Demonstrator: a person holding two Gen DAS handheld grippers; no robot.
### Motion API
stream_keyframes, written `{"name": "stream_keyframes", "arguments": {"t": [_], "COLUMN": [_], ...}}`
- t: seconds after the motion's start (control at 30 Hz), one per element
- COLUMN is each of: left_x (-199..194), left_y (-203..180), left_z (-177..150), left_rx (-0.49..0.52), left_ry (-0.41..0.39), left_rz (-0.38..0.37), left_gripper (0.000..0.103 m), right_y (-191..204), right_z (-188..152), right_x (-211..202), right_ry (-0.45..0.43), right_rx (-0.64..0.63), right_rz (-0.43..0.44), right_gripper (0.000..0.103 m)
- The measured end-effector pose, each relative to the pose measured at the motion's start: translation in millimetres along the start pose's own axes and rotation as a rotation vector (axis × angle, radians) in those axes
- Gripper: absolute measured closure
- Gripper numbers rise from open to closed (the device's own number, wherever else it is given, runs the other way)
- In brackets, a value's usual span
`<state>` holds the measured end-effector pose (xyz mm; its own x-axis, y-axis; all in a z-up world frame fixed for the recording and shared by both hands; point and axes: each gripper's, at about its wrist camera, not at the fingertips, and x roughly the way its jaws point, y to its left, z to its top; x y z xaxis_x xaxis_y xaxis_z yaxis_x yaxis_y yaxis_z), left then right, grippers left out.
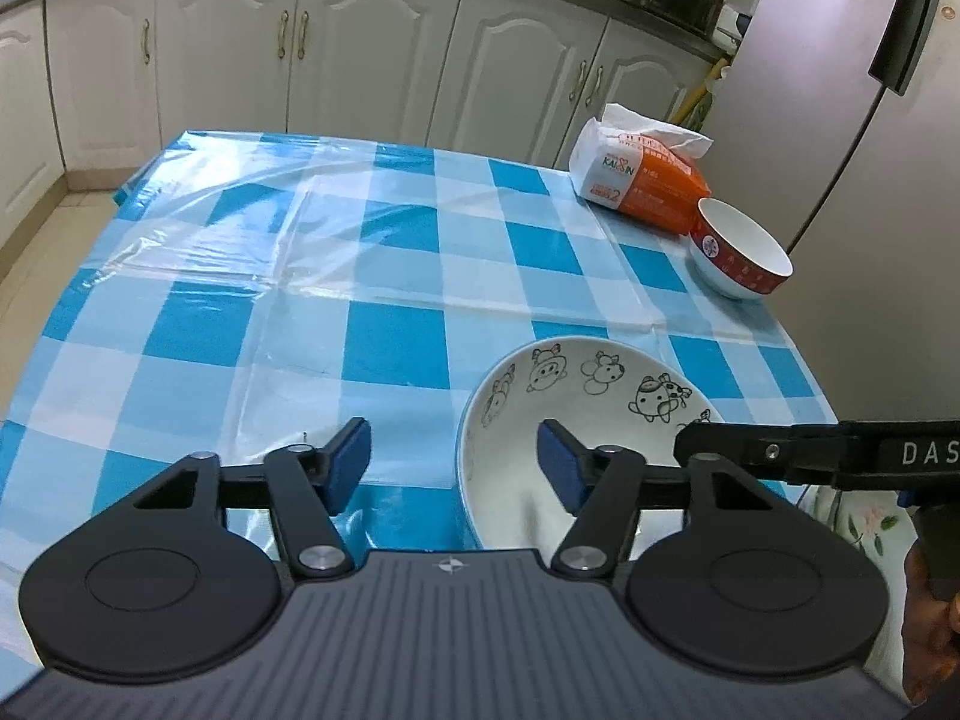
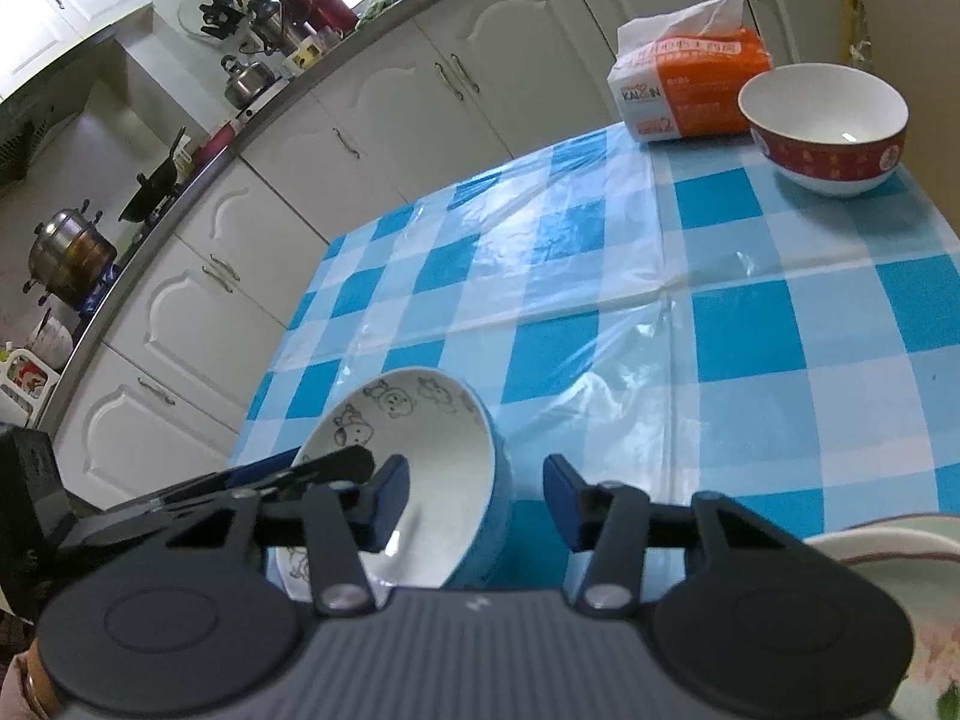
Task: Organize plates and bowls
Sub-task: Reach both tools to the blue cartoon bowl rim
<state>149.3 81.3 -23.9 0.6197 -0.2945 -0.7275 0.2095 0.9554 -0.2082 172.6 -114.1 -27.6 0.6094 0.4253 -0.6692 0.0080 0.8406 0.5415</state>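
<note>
Blue-checked tablecloth [image 1: 396, 348] covers a table before white kitchen cabinets [image 1: 372, 54].

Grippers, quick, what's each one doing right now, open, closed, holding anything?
Left gripper: open, astride the cartoon bowl rim, pads not pressing.
Right gripper: open, astride the same bowl's opposite rim, not gripping.
</note>
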Motion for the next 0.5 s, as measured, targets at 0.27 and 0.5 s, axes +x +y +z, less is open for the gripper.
{"name": "stream_keyframes", "arguments": {"t": [0.27,0.5], "left_x": [10.2,13.4], "left_y": [1.5,1.8], "left_z": [2.4,3.1], "left_rx": [-0.018,-0.019], "left_ry": [0.039,0.048], "left_rz": [-0.022,-0.025], "left_gripper": [0.047,0.062], "right_y": [2.1,3.8], "right_z": [3.3,3.1], "right_x": [8.6,13.9], "right_ry": [0.027,0.046], "right_rx": [-0.017,-0.037], "right_rz": [-0.010,-0.018], "right_gripper": [0.063,0.073]}}
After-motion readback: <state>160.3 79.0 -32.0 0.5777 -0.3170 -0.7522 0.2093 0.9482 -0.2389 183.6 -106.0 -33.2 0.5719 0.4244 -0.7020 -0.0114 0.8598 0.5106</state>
